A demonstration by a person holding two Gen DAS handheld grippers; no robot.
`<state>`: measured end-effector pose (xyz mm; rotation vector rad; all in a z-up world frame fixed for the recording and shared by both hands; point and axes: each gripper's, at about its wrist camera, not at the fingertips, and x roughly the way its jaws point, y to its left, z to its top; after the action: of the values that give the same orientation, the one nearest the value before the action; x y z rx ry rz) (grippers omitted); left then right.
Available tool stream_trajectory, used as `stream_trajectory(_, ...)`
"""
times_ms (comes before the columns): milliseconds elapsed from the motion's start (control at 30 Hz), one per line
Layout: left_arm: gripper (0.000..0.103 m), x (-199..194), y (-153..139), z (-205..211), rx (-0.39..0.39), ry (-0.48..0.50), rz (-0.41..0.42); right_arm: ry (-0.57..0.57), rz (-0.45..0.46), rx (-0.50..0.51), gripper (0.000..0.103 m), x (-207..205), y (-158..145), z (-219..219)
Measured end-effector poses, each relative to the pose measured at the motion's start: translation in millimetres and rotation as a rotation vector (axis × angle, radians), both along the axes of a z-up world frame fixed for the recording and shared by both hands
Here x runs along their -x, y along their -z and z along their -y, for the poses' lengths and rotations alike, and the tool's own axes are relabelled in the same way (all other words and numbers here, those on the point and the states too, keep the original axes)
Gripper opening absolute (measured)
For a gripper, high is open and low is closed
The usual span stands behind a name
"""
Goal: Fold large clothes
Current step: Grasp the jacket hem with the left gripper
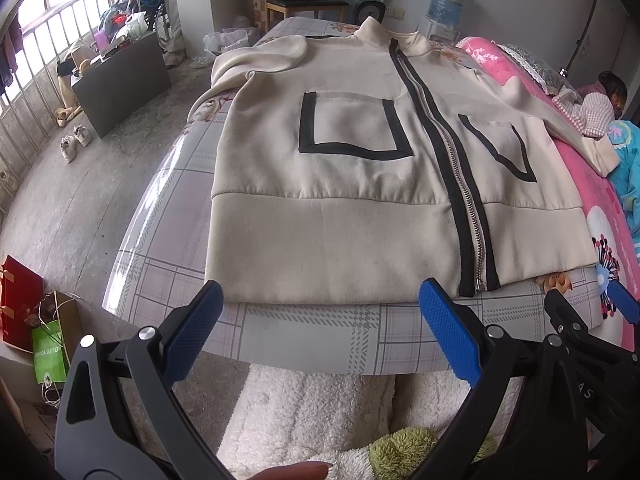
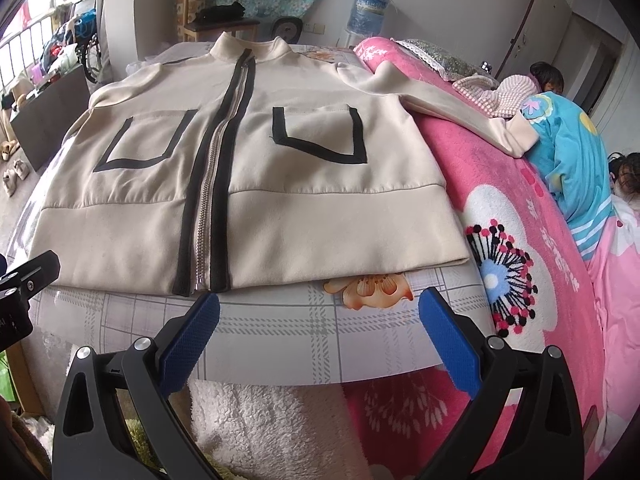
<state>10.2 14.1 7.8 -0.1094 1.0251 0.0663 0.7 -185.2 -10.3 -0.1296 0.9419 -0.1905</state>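
A cream zip-up jacket (image 1: 340,168) with black trim and two black-edged pockets lies flat, front up, on a plaid bed sheet (image 1: 312,332); it also shows in the right wrist view (image 2: 280,184). Its right sleeve (image 2: 452,108) stretches out over a pink blanket. Its left sleeve (image 1: 256,54) is bent along the shoulder. My left gripper (image 1: 320,300) is open and empty, just short of the hem. My right gripper (image 2: 320,310) is open and empty, just short of the hem near the zipper's bottom end (image 2: 200,280); it also shows in the left wrist view (image 1: 616,300).
A pink flowered blanket (image 2: 520,216) covers the bed's right side, where people lie (image 2: 560,152). A white fluffy cover (image 1: 320,412) hangs below the bed's near edge. On the floor to the left stand a dark box (image 1: 120,80), shoes (image 1: 74,142) and paper bags (image 1: 48,352).
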Motion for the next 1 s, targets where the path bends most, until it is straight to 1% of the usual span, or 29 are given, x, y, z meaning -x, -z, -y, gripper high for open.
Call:
stream_trajectory(200,0.095,-9,-4,0,0.001,-0.002,0.002,-0.003,0.003,0.002,0.097,-6,-5,-1)
stream_trajectory(367,0.095,-7,-3,0,0.002,-0.001,0.0,-0.004,0.0,-0.008,0.097,-10,-8,-1)
stream_trajectory(500,0.095,-16,-9,-2,0.002,-0.003,-0.001,-0.003,-0.002,-0.014,0.097,-14,-10,-2)
stream_trajectory(700,0.095,-23,-9,-4,-0.001,-0.003,-0.004,-0.002,-0.005,-0.021,0.097,-20,-11,-1)
stream_trajectory(767,0.095,-31,-5,-8,-0.013,-0.003,-0.011,-0.005,-0.018,-0.061,0.097,-23,-8,4)
stream_trajectory(833,0.095,-38,5,-18,-0.028,-0.011,-0.026,0.005,-0.039,-0.127,0.097,-26,-3,17)
stream_trajectory(933,0.095,-46,25,-39,-0.061,-0.038,-0.058,0.039,-0.063,-0.177,0.097,-28,10,43)
stream_trajectory(1000,0.095,-49,35,-51,-0.066,-0.038,-0.066,0.065,-0.072,-0.209,0.097,-29,18,64)
